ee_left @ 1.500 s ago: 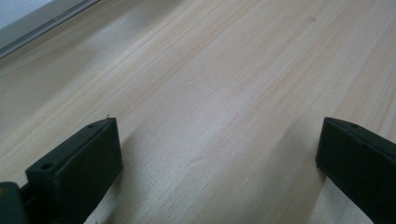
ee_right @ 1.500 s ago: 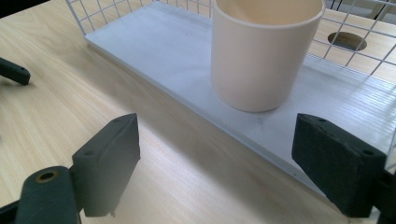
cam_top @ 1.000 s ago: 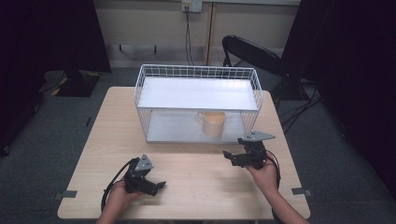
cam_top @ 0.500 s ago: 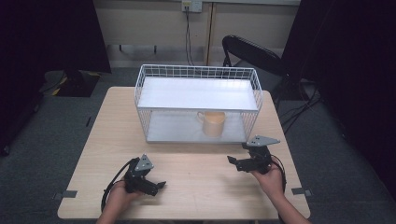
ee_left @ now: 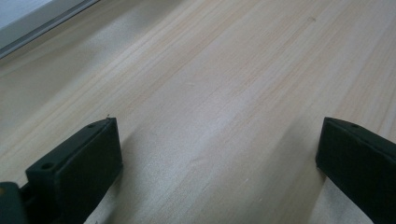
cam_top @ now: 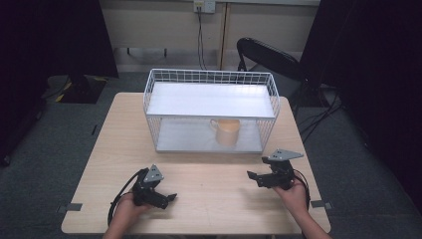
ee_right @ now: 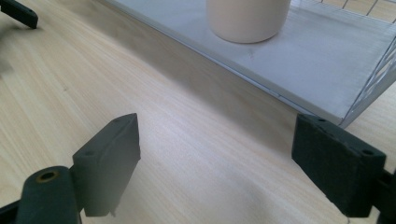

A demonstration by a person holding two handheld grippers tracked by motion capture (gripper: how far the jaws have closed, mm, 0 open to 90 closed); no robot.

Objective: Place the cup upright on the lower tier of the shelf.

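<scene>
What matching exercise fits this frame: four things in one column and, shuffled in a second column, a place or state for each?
Things:
1. cup
2. left gripper
3. right gripper
4. folding chair

Places or states:
A. open, low over the near left part of the wooden table
B. on the floor behind the table
C. on the lower shelf of the white wire rack
D. open, held above the table in front of the rack's right end

Pairs: 1-C, 2-A, 3-D, 4-B

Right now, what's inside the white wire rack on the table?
A beige mug stands on the lower shelf of the white wire rack. The upper shelf covers the back of that lower level.
</scene>
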